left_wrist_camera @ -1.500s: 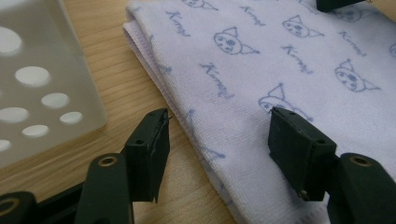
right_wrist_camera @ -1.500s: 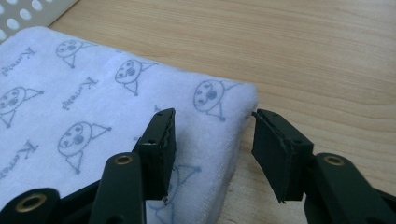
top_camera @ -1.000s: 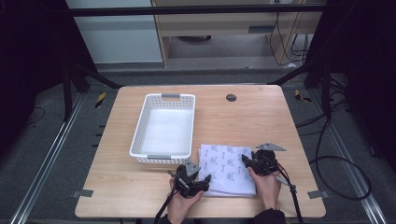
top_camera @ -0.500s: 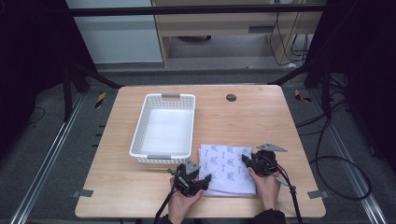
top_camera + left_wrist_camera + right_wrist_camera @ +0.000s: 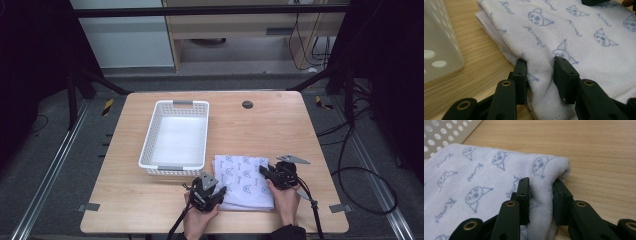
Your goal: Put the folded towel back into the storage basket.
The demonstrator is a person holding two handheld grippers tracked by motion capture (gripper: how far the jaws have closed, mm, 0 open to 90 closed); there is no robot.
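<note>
Towel (image 5: 243, 180) pinched at opposite edges by both hand-held grippers, seemingly firmly.

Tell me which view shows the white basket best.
The high view: the white basket shows whole from above, sitting on the table just beyond the folded towel. The left gripper view catches only a blurred piece of its wall, and the right gripper view only a perforated corner.
</note>
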